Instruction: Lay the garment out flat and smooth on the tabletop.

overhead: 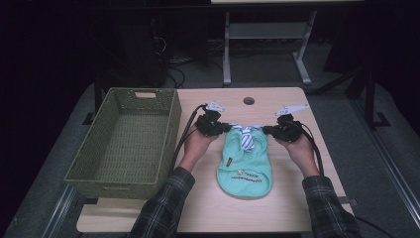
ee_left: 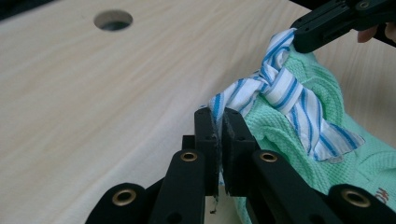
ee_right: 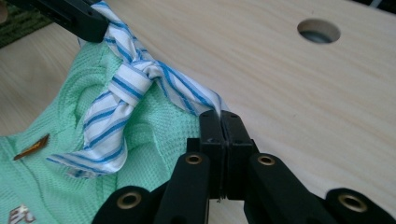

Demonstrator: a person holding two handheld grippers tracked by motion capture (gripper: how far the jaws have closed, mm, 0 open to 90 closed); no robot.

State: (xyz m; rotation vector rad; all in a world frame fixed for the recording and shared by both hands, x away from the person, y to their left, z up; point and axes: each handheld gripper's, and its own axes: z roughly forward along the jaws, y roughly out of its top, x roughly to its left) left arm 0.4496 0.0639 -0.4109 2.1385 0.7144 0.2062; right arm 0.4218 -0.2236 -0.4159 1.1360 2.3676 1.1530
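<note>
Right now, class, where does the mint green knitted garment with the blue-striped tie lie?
In the high view the mint green garment lies mid-table, right of the woven green basket, its top corners pinched by left gripper and right gripper.

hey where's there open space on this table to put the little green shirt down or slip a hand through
Bare wood lies on the table right of the green shirt, along the near edge below its hem, and at the far edge around the round hole. The woven basket is empty. It is crowded at the striped collar, where the left gripper and right gripper pinch it.
</note>
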